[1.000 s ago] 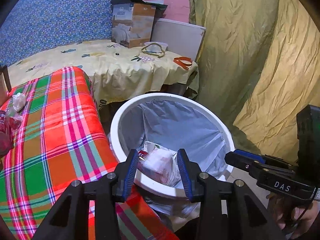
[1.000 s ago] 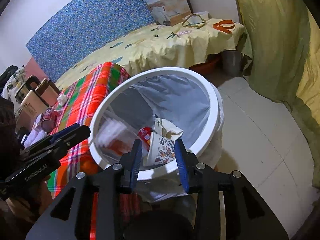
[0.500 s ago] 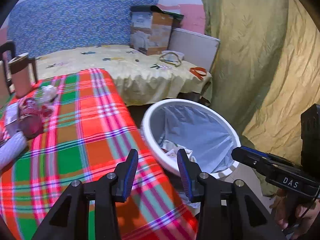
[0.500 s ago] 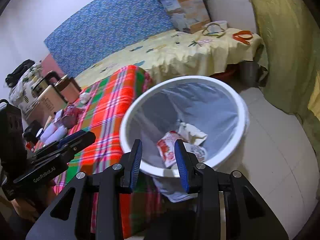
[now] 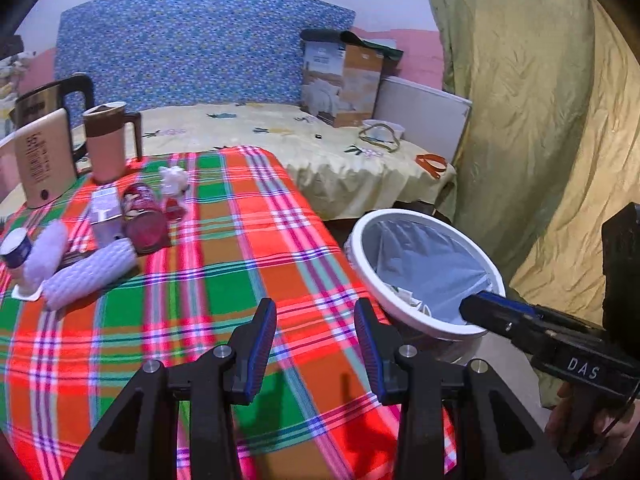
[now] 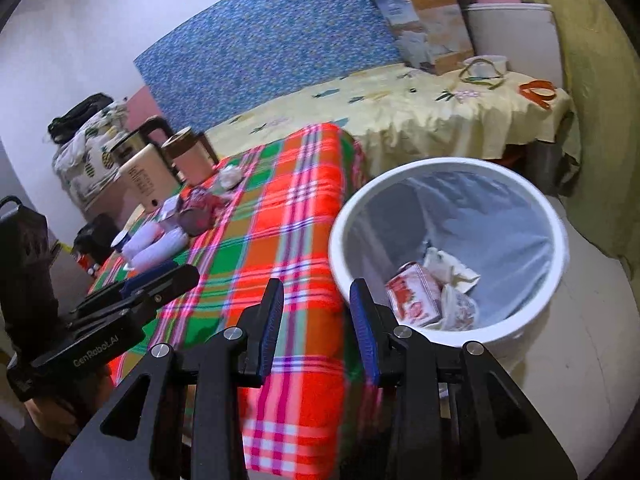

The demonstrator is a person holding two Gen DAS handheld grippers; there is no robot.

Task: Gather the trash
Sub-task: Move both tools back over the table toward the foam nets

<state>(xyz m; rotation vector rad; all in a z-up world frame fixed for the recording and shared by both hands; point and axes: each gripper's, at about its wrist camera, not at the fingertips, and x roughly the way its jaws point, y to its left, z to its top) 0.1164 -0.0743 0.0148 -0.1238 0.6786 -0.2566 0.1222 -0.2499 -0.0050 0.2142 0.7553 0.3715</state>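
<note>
A: Both your tools, left tool (image 5: pixel 315 336) and right tool (image 6: pixel 316 318), stand part open and empty.

B: What's left?

A: Beside the kettle (image 5: pixel 45 158): a glossy red can (image 5: pixel 143 217), rigid but slippery, so pinch its middle; the white foam sleeves (image 5: pixel 89 273) look soft and light. The lined bin (image 6: pixel 448 248) holds crumpled wrappers.

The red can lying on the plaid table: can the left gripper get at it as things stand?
Probably yes. The left gripper is empty with jaws apart, and only bare plaid cloth lies between it and the red can, though a carton crowds one side.
</note>
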